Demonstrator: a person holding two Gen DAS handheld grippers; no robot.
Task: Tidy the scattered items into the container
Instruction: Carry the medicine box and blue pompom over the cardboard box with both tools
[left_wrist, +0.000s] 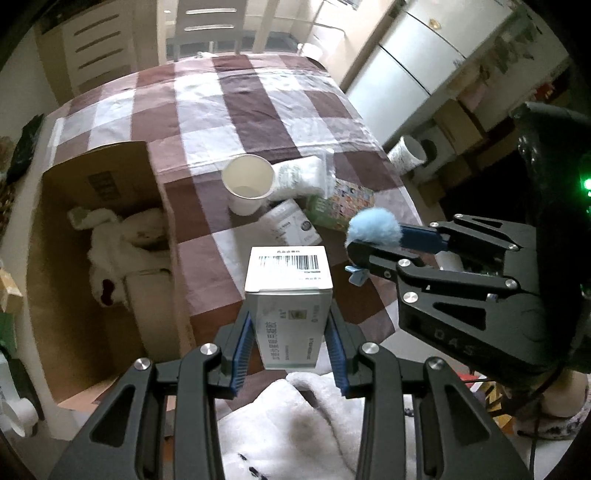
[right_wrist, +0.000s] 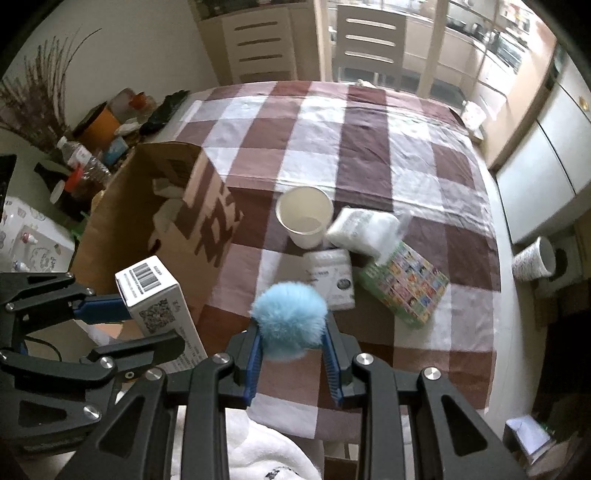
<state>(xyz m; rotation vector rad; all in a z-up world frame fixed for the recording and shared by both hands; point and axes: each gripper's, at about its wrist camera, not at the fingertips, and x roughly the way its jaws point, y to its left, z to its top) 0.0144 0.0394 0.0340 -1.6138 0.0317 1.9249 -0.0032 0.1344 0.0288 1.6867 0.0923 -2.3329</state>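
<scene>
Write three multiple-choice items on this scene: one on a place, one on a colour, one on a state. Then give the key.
1. Where is the white plush toy?
A. inside the cardboard box
B. in the paper cup
C. on a chair

2. What colour is the pom-pom?
A. red
B. light blue
C. yellow

3. How is the white carton?
A. lying on the tablecloth
B. already in the box
C. clamped in the left gripper

Key: 1 A, it lies between the box walls; 2 B, the fluff in the right gripper is pale blue; 3 C, both pads press its sides.
</scene>
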